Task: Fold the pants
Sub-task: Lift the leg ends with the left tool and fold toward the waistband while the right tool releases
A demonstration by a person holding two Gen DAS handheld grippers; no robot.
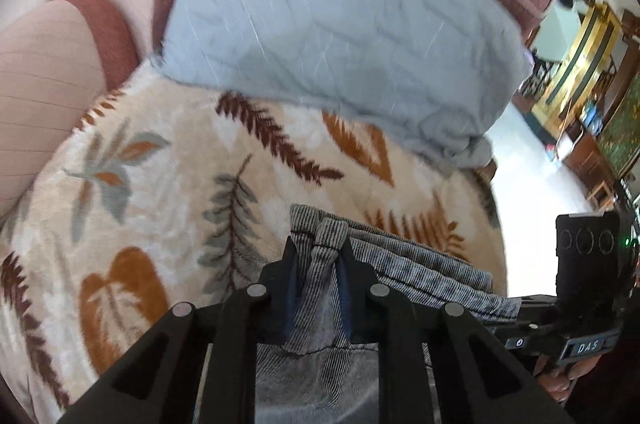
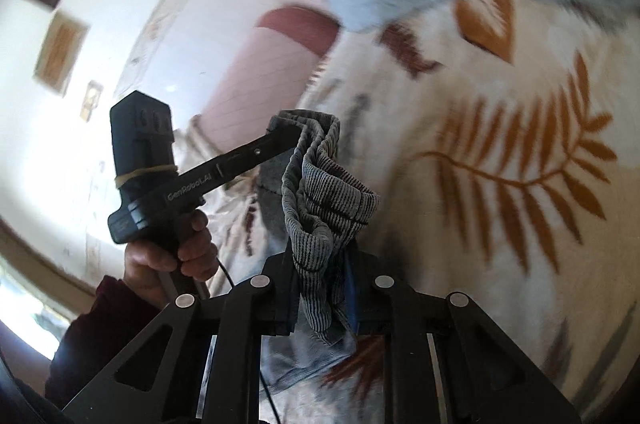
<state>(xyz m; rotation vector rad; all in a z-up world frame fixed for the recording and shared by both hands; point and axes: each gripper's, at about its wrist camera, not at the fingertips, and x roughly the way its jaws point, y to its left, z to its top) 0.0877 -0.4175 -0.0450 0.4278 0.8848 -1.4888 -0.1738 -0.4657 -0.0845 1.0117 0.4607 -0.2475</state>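
Note:
The pants (image 1: 420, 264) are grey ribbed cloth, lifted above a leaf-patterned blanket (image 1: 160, 183). In the left wrist view my left gripper (image 1: 319, 244) is shut on a bunched edge of them, and a taut band of cloth runs right to the right gripper's black housing (image 1: 584, 244). In the right wrist view my right gripper (image 2: 320, 252) is shut on a folded wad of the pants (image 2: 332, 191). The cloth rises from there to the left gripper (image 2: 296, 135), which pinches the far edge. A hand (image 2: 168, 256) in a dark red sleeve holds that left gripper.
A light blue quilted cover (image 1: 340, 23) lies on the blanket beyond the pants. Pink and maroon cushions (image 1: 60, 43) sit at the far left. A pale floor (image 1: 532, 143) and wooden furniture (image 1: 592, 35) lie off the right edge. Framed pictures (image 2: 60, 51) hang on the wall.

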